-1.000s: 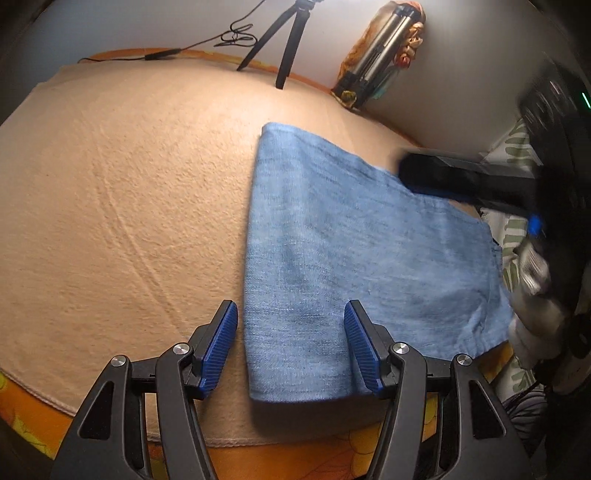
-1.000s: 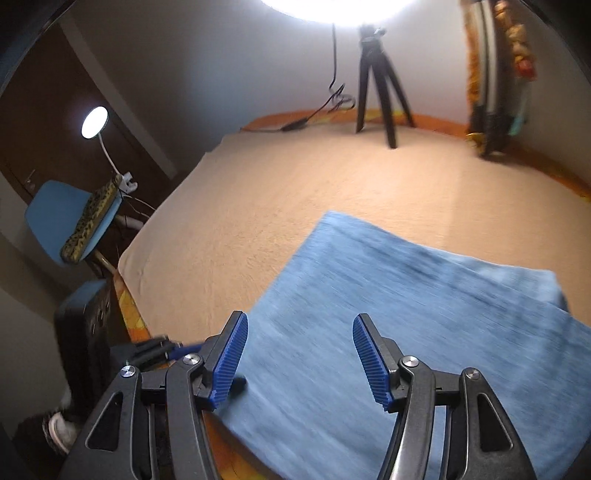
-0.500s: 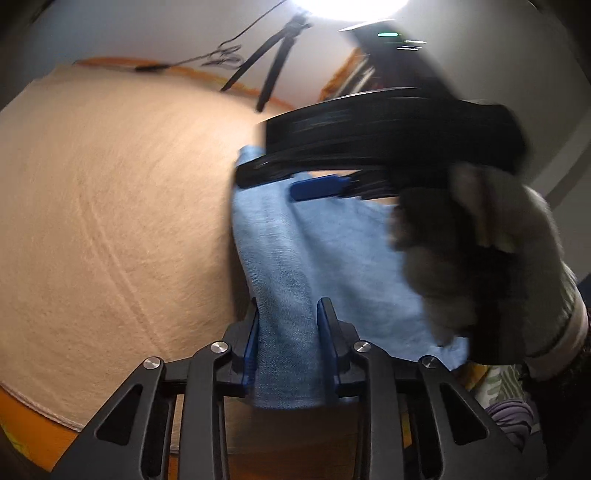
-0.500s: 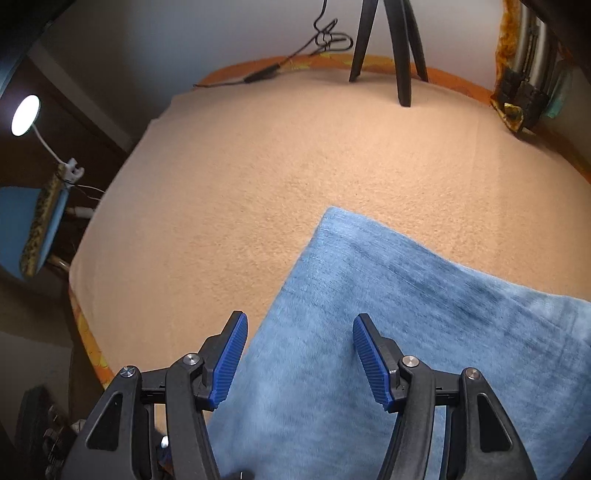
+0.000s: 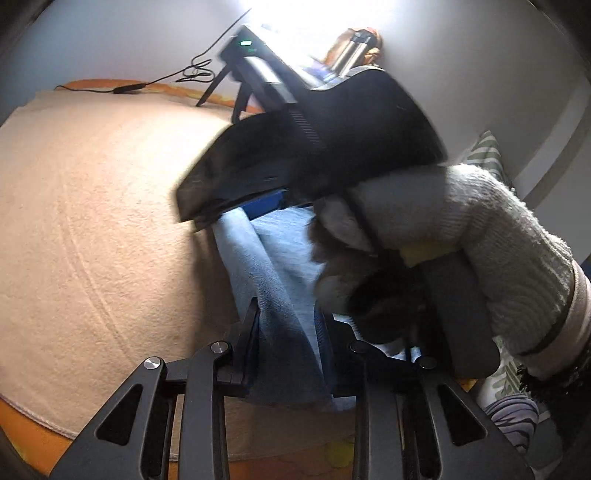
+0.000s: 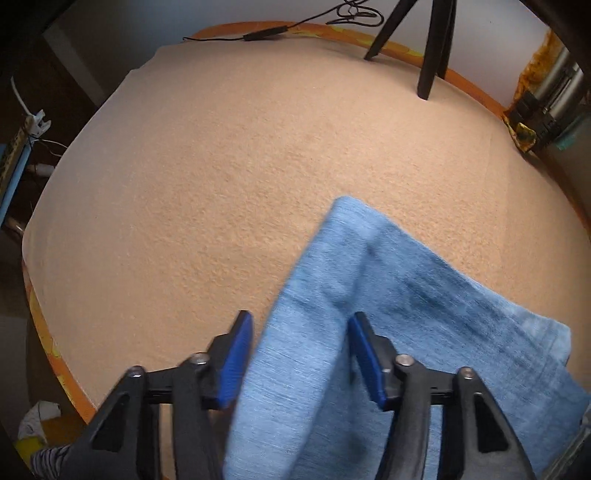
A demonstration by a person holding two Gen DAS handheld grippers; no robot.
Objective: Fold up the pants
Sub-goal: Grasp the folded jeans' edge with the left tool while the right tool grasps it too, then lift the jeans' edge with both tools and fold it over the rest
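The folded blue denim pants (image 6: 388, 317) lie on a beige blanket (image 6: 240, 155). In the left wrist view my left gripper (image 5: 286, 325) is shut on the near edge of the pants (image 5: 273, 288) and lifts it into a ridge. The right gripper's black body and a gloved hand (image 5: 461, 236) fill the right of that view and hide most of the cloth. In the right wrist view my right gripper (image 6: 301, 358) is open, its blue pads either side of a raised fold of the pants.
A black tripod (image 6: 432, 44) and a cable (image 6: 273, 33) stand at the blanket's far edge. An orange patterned sheet (image 6: 48, 343) rims the bed. Metal tubes (image 6: 546, 92) lean at the far right. Bare blanket lies left of the pants.
My left gripper closed on the pants' near edge and raised it. My right gripper swung in over the pants, in front of the left camera; the cloth now humps up between its pads.
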